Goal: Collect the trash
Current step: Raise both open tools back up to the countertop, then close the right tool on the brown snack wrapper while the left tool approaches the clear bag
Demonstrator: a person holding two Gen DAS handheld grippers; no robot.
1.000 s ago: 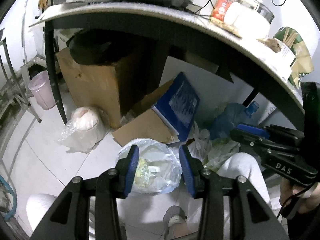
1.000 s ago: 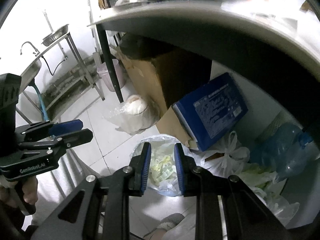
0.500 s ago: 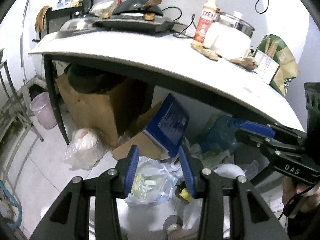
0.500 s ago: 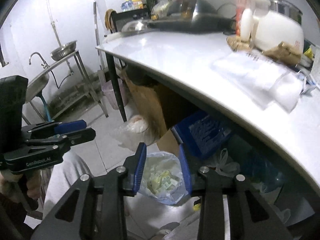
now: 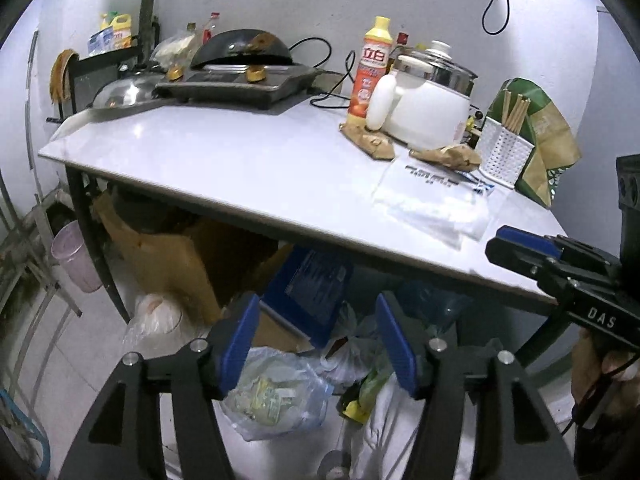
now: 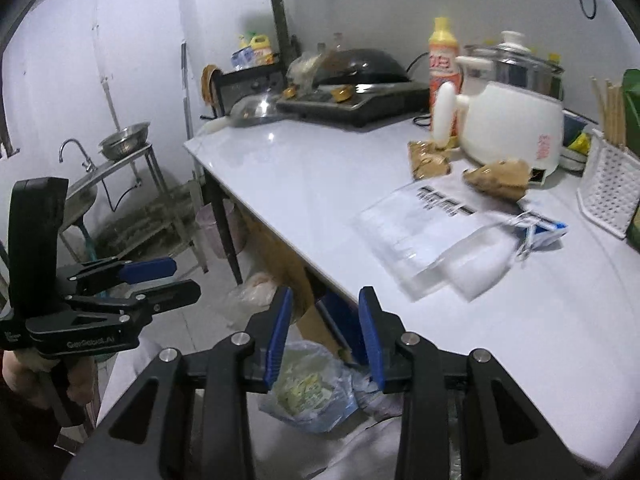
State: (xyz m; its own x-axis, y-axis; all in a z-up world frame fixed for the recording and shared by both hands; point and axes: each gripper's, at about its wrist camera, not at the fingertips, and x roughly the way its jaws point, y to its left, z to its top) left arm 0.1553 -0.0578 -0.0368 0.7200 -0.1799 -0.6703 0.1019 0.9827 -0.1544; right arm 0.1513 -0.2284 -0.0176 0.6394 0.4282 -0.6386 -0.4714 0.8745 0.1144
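Clear plastic wrapper (image 6: 432,240) at 1 o'clock on surface (image 6: 312,176): light, limp, slippery; pinch an edge. Left gripper (image 5: 316,344) jaws opening, empty; right gripper (image 6: 324,336) jaws part open, empty.

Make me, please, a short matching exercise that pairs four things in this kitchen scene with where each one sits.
Things:
1. clear trash bag
2. chopsticks
3. black wok
4. crumpled brown wrapper

Places:
A. on the stove at the back of the table
B. in the white perforated holder
C. on the floor below the table's edge
D. on the tabletop in front of the orange detergent bottle

Pairs: 1-C, 2-B, 3-A, 4-D
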